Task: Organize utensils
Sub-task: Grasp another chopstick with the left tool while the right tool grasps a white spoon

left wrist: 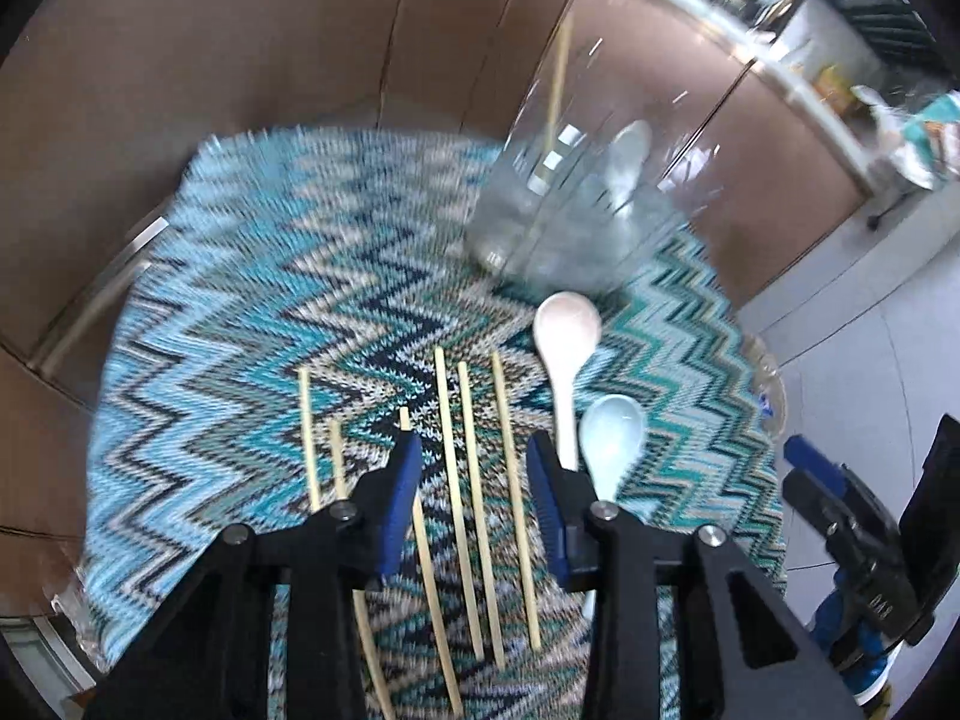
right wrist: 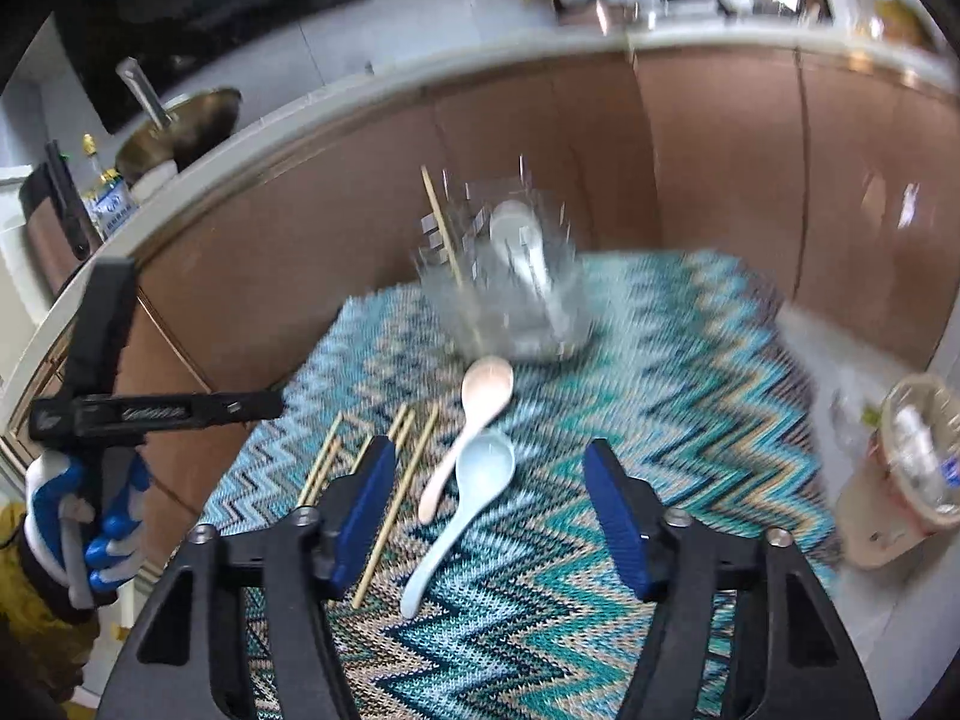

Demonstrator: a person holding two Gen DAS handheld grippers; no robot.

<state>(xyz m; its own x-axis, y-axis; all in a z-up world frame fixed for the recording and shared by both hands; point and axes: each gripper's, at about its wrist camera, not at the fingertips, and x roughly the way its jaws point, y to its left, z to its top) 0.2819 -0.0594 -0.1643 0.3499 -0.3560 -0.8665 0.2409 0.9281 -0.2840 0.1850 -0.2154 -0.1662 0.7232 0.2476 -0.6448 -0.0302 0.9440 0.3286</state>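
Observation:
A clear glass jar (left wrist: 576, 210) stands at the far side of the zigzag mat (left wrist: 252, 300) and holds one chopstick (left wrist: 558, 84) and a white spoon (left wrist: 627, 162). Several chopsticks (left wrist: 468, 480) lie on the mat, with a pink spoon (left wrist: 567, 336) and a pale blue spoon (left wrist: 612, 438) to their right. My left gripper (left wrist: 474, 456) is open above the chopsticks, empty. My right gripper (right wrist: 489, 474) is open above the pale blue spoon (right wrist: 480, 474), empty. The jar (right wrist: 510, 288), pink spoon (right wrist: 483, 390) and chopsticks (right wrist: 402, 480) also show in the right wrist view.
Brown cabinet fronts (left wrist: 300, 48) rise behind the mat. A plastic drink cup (right wrist: 900, 468) stands at the mat's right edge. A metal bowl (right wrist: 180, 132) sits on the counter beyond. The other gripper and a gloved hand (right wrist: 90, 510) show at the left.

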